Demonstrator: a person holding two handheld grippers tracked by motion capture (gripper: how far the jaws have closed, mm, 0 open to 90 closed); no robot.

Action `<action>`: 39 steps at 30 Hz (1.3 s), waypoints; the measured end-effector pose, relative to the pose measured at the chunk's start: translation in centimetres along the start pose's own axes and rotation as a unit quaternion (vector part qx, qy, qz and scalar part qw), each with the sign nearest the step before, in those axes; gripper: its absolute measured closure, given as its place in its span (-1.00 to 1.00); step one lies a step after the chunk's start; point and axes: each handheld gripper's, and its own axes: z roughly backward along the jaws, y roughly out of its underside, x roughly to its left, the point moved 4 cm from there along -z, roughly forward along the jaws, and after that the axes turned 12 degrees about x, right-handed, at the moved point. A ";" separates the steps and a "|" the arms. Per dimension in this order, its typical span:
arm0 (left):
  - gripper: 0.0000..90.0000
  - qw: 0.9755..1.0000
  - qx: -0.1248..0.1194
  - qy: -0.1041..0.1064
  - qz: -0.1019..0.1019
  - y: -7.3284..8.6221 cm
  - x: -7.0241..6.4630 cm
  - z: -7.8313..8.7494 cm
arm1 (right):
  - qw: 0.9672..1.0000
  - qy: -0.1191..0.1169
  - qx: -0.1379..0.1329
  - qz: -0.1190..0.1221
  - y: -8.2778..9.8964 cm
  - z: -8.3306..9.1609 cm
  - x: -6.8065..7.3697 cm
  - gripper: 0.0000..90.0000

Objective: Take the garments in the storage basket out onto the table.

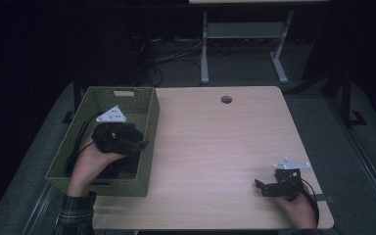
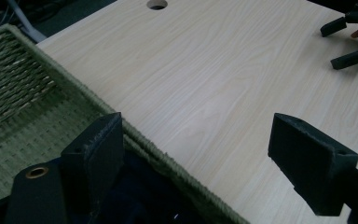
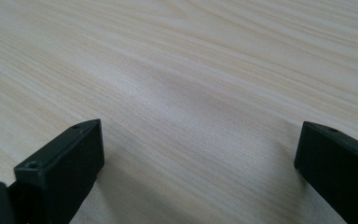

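Left gripper view: dark cloth point(image 2: 140, 205) beneath the wide-spread left tool point(image 2: 196, 158), inside basket point(image 2: 28, 93).

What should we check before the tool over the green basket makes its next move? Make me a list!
1. Left tool open: ok, its jaws stand wide apart.
2. Left tool holding nothing: ok, only the basket edge and table show between its jaws.
3. Left tool over the green basket: ok, it hangs above the basket's right wall.
4. Dark thing in the basket ready to grab: cannot tell, it is too dark to make out.
5. Right tool out of the way: ok, it rests open at the table's near right corner, far from the basket.
6. Table beside the basket free for putting things down: ok, bare wood there.
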 end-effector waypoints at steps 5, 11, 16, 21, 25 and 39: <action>-0.60 1.000 0.001 -0.003 -0.001 0.1 0.5 0.5 | 1.000 0.000 0.000 0.000 0.0 0.0 0.0 -0.98; -0.60 1.000 0.008 -0.006 -0.001 0.7 1.4 0.8 | 1.000 0.000 0.000 0.000 0.0 0.0 0.0 -0.98; -0.60 1.000 0.013 -0.018 0.007 1.5 2.5 1.4 | 1.000 0.000 0.001 0.001 0.0 0.0 0.0 -0.98; -0.60 0.999 0.021 -0.026 0.015 2.2 3.4 1.9 | 1.000 0.000 0.001 0.000 0.0 0.0 0.0 -0.98; -0.60 0.999 0.030 -0.038 0.017 2.7 4.1 2.3 | 1.000 0.000 0.001 0.001 0.0 0.0 0.0 -0.98; -0.57 0.997 0.035 -0.056 0.040 4.7 6.5 3.1 | 1.000 0.000 0.001 0.000 0.0 0.0 0.0 -0.98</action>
